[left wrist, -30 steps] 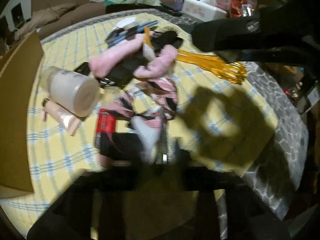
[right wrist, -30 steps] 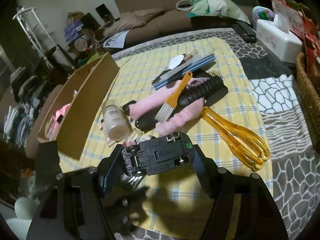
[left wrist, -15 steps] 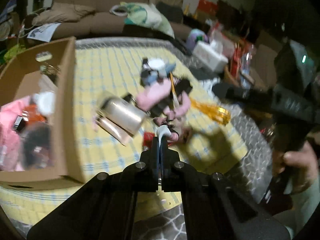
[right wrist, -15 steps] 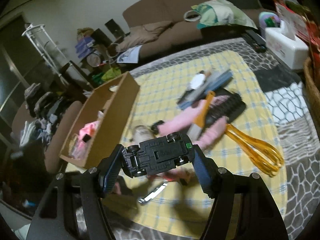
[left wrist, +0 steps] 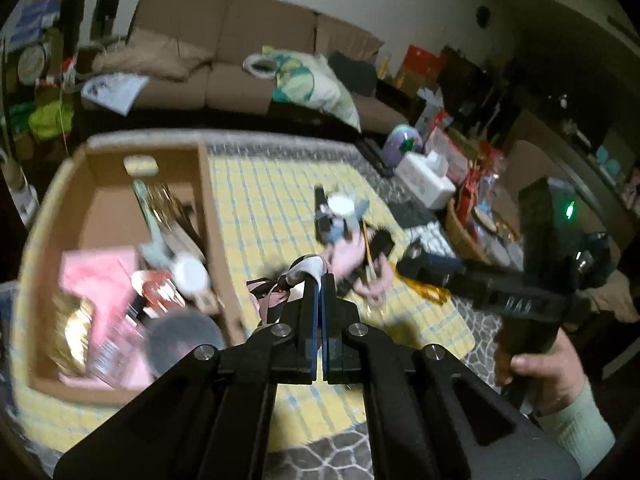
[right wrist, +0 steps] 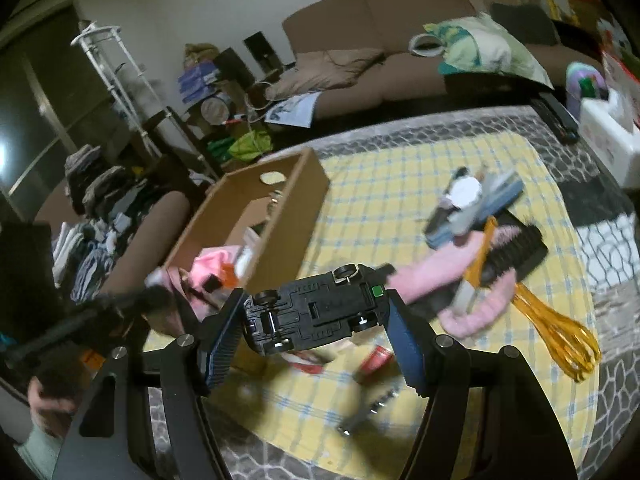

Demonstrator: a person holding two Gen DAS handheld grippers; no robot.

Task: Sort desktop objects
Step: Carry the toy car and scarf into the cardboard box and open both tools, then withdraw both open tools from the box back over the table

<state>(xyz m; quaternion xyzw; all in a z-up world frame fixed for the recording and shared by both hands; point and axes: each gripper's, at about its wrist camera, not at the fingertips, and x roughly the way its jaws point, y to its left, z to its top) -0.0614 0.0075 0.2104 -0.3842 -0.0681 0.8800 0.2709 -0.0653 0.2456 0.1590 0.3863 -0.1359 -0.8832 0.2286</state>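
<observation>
Your right gripper (right wrist: 316,316) is clamped on a black toy car (right wrist: 316,312), held belly-up with its wheels and underside facing the camera, one blue-padded finger (right wrist: 224,336) at each end. The car hangs above the near edge of the yellow checked cloth (right wrist: 400,208) covering the worktop, just right of the open brown cardboard box (right wrist: 292,224).

Your left gripper (left wrist: 319,280) is pinched tight on a pink and white strappy fabric piece (left wrist: 298,276), fingers nearly touching, the cloth bunched at the tips and trailing down to the left. It hovers beside the box's right wall; the box already holds pink fabric (left wrist: 100,272), a gold object (left wrist: 74,328) and other blurred items.

On the cloth further right lie a fluffy pink sock-like roll (right wrist: 440,276), a black bristle hairbrush (right wrist: 516,248), an orange-handled brush (right wrist: 478,260) across them, and an amber plastic head-massager whisk (right wrist: 556,332). A small red packet (right wrist: 376,360) lies near the front.
</observation>
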